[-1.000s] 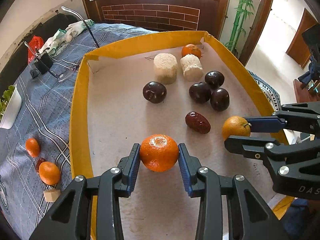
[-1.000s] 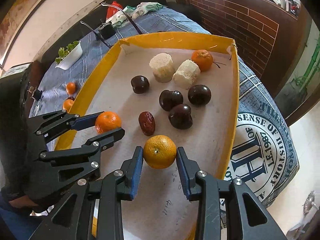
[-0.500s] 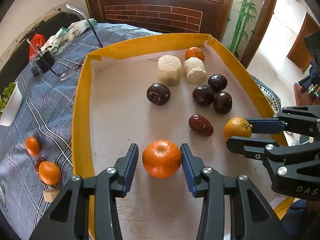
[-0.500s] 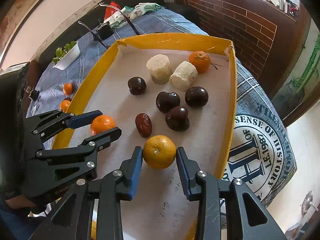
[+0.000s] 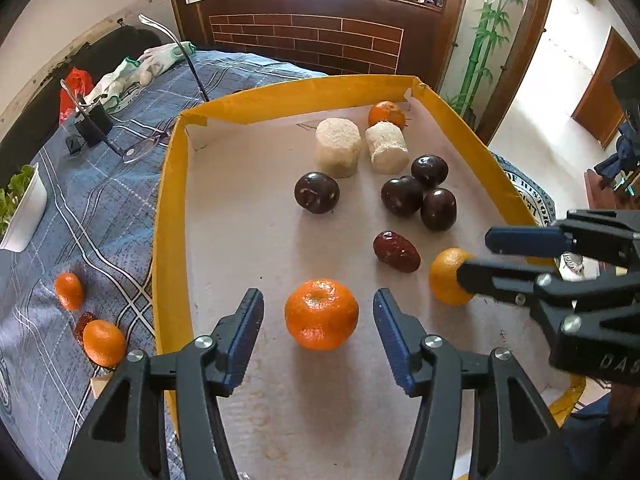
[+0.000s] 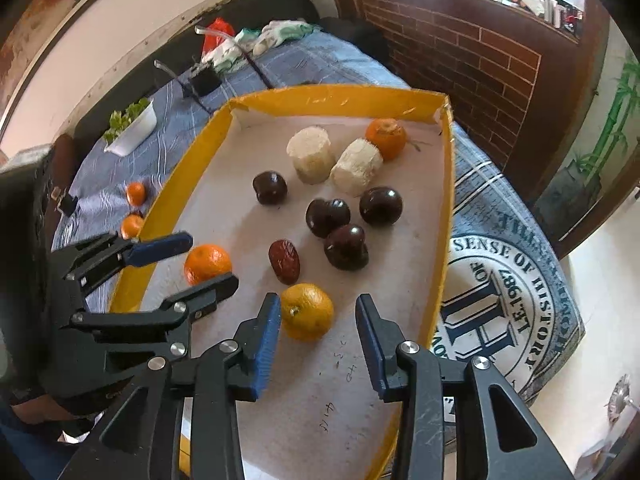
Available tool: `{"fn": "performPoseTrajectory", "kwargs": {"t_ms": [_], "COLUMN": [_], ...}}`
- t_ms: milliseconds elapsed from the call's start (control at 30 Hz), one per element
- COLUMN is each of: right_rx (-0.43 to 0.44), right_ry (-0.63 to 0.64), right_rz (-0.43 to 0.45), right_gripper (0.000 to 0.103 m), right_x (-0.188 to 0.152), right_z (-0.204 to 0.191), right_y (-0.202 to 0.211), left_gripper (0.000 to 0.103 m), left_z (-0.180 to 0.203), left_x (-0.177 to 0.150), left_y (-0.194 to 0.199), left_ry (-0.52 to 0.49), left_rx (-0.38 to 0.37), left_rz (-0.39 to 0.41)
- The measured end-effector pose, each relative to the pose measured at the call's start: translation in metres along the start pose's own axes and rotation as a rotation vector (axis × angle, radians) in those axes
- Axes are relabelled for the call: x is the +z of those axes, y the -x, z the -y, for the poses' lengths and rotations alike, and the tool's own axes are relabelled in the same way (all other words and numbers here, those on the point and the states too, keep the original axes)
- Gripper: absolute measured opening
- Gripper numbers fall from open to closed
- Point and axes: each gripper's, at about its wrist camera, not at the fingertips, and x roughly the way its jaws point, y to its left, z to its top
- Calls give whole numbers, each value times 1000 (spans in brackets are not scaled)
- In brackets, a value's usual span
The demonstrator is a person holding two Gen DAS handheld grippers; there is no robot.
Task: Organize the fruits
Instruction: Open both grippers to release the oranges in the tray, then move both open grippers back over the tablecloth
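Both spread wide: left hand-held gripper (image 5: 318, 342) around a deep-orange tangerine (image 5: 321, 314), right hand-held gripper (image 6: 316, 344) around a paler one (image 6: 307, 311), neither touching, inside the yellow-rimmed tray (image 5: 168, 216).

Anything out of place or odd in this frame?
Yes: two tangerines lie on the blue cloth left of the yellow-rimmed tray, outside it, while the other fruit sits inside. One pale cylinder has tipped on its side; its twin stands upright. Nothing is spilled or damaged.

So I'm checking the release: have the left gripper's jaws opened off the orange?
Yes. The left gripper now stands open, jaws clear of the orange resting on the tray.
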Motion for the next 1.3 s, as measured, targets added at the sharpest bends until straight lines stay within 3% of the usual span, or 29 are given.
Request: {"fn": "performPoseTrajectory", "kwargs": {"t_ms": [233,667,1300], "right_rx": [-15,-27,-48], "right_ry": [-39,-67,-10], "right_rz": [79,84,84], "right_gripper": [51,58,59], "right_x": [2,-10,-24], "right_z": [3,-8,-47], "right_y": [16,18,22], "left_gripper": [57,65,66], "left_z": [-3,-15,-58], "left_x": [-1,-16,-44], "left_y": [15,36,75], "left_ry": [6,40,161], "left_rx": [-20,-34,-32], "left_rz": [45,90,174]}}
